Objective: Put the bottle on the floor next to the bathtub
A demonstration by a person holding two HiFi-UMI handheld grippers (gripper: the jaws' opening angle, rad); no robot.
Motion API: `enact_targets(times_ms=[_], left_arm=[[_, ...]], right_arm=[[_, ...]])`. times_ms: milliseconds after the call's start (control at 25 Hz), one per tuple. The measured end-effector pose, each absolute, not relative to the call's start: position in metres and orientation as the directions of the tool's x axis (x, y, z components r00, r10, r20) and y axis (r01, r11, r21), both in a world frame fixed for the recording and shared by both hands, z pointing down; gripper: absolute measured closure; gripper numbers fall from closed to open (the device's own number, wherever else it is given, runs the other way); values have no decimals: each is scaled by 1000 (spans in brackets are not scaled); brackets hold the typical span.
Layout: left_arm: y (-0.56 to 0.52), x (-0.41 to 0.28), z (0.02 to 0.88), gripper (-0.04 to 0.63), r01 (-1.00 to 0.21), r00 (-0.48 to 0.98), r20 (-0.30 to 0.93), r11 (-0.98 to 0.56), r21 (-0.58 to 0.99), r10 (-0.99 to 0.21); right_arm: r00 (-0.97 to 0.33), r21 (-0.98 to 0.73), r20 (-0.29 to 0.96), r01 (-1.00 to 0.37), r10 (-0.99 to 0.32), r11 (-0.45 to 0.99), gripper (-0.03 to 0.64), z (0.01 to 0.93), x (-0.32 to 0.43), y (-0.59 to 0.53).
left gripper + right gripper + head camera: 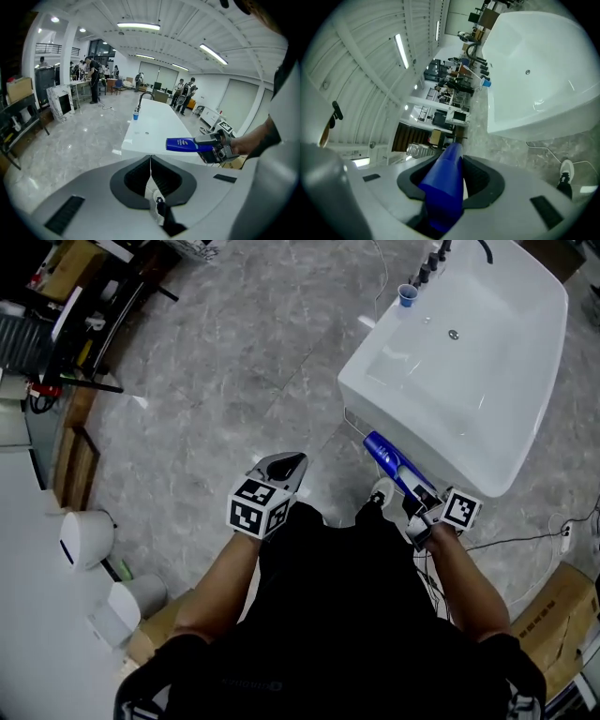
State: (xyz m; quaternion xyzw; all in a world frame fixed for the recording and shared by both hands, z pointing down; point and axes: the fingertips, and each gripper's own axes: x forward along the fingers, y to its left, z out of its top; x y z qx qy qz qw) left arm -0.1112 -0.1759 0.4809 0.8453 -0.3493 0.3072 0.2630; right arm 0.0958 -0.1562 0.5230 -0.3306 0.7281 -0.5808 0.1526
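Note:
My right gripper [412, 486] is shut on a blue bottle [388, 459], held in the air beside the near corner of the white bathtub [525, 362]. The bottle [446, 183] fills the jaws in the right gripper view and points away from me, with the bathtub [525, 108] at the upper right. From the left gripper view the bottle [183, 144] lies level in the right gripper [212, 146], in front of the bathtub [154, 129]. My left gripper [286, 465] hangs shut and empty over the grey floor [234, 381], its jaws [151, 174] meeting at a thin line.
A blue cup [407, 295] and black taps [433, 261] stand on the tub's far rim. A white shoe [379, 493] is on the floor by the tub. Cardboard boxes [553, 610] and a cable [525, 540] lie at right. Shelving [66, 324] and white bins [84, 540] stand at left.

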Motion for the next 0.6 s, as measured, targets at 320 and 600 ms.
enact_targets(times_ms=[320,600], left_arm=[[-200,-132,525,578,-704,607,724,-645,297,-329],[-222,-155,566,578,-585,667,717,-738,336,-202]], right_arm=[[-734,-896,375,-443,-566,-21,443,602,49,-165],[-570,-626,700,-780,-430,15,443,681,11,-153]])
